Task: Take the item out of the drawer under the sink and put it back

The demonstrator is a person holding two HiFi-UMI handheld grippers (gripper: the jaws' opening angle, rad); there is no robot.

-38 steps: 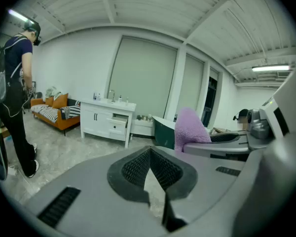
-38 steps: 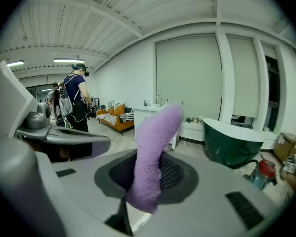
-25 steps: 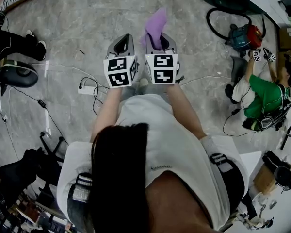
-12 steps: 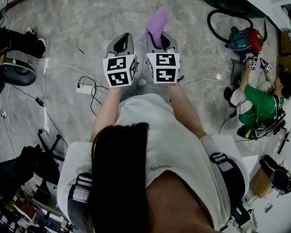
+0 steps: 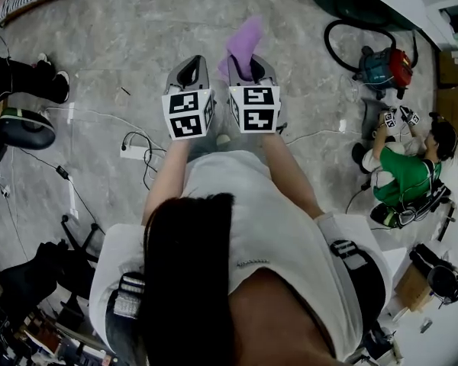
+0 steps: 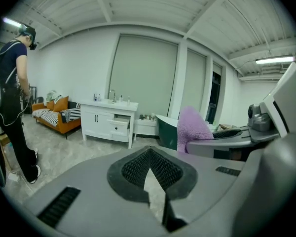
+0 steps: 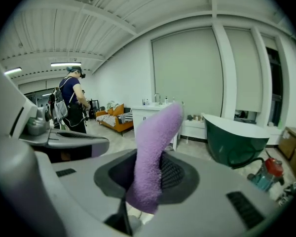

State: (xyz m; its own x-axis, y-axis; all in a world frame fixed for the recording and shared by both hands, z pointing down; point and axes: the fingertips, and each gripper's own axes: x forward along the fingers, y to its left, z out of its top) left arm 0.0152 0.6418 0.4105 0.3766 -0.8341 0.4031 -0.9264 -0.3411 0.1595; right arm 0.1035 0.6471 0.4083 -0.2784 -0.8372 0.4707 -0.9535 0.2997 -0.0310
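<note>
A purple fluffy cloth (image 5: 244, 40) sticks up out of my right gripper (image 5: 252, 69), which is shut on it; in the right gripper view the cloth (image 7: 155, 147) stands between the dark pads of that gripper (image 7: 148, 168). My left gripper (image 5: 189, 73) is held just to its left at the same height, over bare floor. Seen in its own view, the left gripper (image 6: 149, 150) has its pad tips meeting and nothing between them. Far ahead stands the white sink cabinet (image 6: 108, 122) with one drawer (image 6: 120, 126) pulled out. The same cabinet (image 7: 153, 113) shows small behind the cloth.
Cables and a power strip (image 5: 133, 149) lie on the grey floor at the left. A red and teal vacuum (image 5: 385, 61) and a seated person in green (image 5: 404, 178) are at the right. A dark green bathtub (image 7: 237, 142), an orange sofa (image 6: 54, 113) and a standing person (image 6: 10, 93) are also there.
Both grippers keep their pose, the cloth still in the right one. The floor has slid slightly in the head view, and the person in green has shifted a little.
</note>
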